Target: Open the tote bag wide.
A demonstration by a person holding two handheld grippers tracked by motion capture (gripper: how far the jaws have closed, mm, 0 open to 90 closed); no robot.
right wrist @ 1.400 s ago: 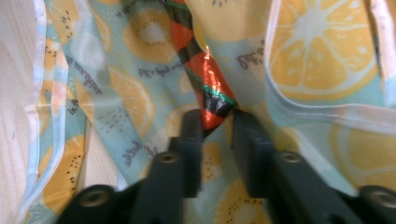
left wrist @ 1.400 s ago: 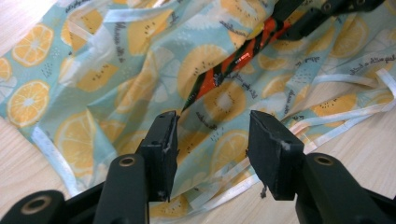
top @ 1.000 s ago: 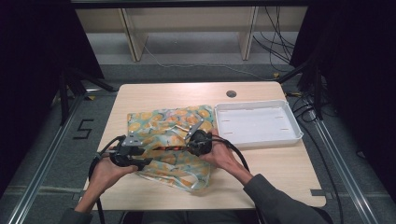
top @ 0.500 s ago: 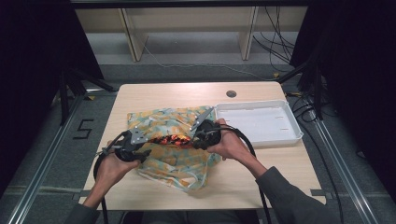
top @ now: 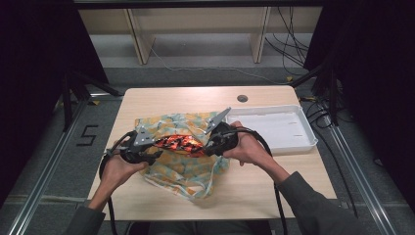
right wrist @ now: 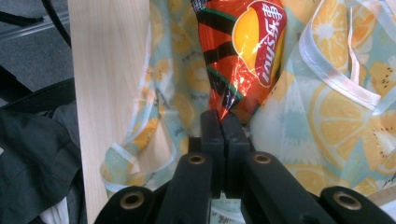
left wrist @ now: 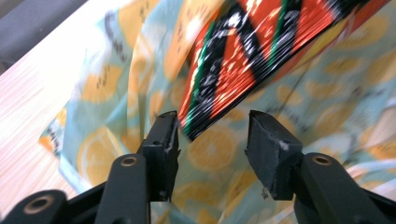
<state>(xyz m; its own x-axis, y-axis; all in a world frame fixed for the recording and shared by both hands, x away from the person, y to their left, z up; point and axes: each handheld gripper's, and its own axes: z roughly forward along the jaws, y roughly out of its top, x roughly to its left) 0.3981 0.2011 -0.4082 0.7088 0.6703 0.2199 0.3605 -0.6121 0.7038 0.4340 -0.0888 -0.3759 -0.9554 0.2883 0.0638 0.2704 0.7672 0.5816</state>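
Now right hand-held gripper (right wrist: 225,122) clamps chip bag (right wrist: 243,51)

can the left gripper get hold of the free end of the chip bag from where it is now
Probably yes. The left gripper stands open with the chip bag's corner just ahead of the gap, nothing between. The right gripper pinches the other end, holding it above the fruit-print cloth.

We've got a light wood bench (top: 264,188) here, with a white tray (top: 274,128) sitting by its right edge toward the far corner. There's a small round grommet hole (top: 242,98) close to the far edge. Past the bench, loose cables (top: 205,68) trail over the grey floor (top: 195,54) under some wooden shelving (top: 195,19).
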